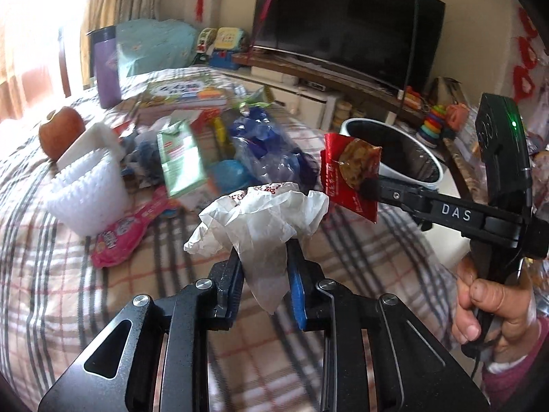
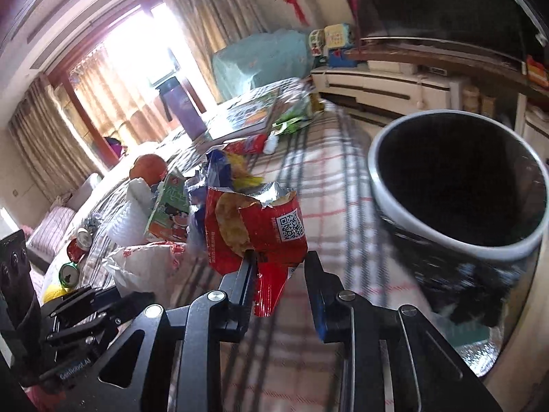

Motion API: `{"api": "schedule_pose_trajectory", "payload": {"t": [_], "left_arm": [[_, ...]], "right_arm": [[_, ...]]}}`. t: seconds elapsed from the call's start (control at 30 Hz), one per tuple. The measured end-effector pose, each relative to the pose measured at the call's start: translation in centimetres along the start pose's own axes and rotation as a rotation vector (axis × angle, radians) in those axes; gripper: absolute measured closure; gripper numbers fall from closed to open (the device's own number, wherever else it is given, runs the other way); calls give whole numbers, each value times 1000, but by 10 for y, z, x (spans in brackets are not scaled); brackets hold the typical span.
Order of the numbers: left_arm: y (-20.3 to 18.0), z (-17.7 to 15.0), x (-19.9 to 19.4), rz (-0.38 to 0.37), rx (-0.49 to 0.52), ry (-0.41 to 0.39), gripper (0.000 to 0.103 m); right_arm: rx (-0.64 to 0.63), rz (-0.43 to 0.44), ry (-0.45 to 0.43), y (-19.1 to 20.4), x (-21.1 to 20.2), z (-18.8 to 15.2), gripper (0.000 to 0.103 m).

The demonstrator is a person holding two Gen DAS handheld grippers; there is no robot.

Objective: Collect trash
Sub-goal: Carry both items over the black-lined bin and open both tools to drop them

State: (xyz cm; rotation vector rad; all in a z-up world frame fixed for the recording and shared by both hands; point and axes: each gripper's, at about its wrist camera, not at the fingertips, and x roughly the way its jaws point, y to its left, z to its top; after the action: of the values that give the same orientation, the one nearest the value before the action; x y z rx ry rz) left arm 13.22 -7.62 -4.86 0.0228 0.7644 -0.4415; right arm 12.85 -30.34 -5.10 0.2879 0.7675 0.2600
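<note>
Left wrist view: the left gripper (image 1: 264, 267) is clamped on a crumpled white paper wrapper (image 1: 260, 219), light and soft, best pinched at its bunched tail. To its right, the right gripper (image 1: 369, 187) pinches a crinkly red snack packet (image 1: 346, 175), with what looks like a biscuit in it, by one edge. Just beyond stands the white-rimmed bin (image 2: 459, 185); its inside is too dark to read.

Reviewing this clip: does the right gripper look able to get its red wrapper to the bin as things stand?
Probably yes. The right gripper holds the red wrapper clear of the table, and the bin gapes open beside it with nothing between them.
</note>
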Motion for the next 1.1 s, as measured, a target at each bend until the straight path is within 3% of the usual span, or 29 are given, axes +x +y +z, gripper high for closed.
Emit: {"api": "schedule_pose_trajectory", "payload": {"t": [0.43,1.1], "left_arm": [[-50,14,11,-90,88,10,81],[-95,54,51,-144,142,55,81]], "right_arm": [[48,-103,-71,-40,-49,-3,74],[120,-199,-106,-94,-73,11,74]]}}
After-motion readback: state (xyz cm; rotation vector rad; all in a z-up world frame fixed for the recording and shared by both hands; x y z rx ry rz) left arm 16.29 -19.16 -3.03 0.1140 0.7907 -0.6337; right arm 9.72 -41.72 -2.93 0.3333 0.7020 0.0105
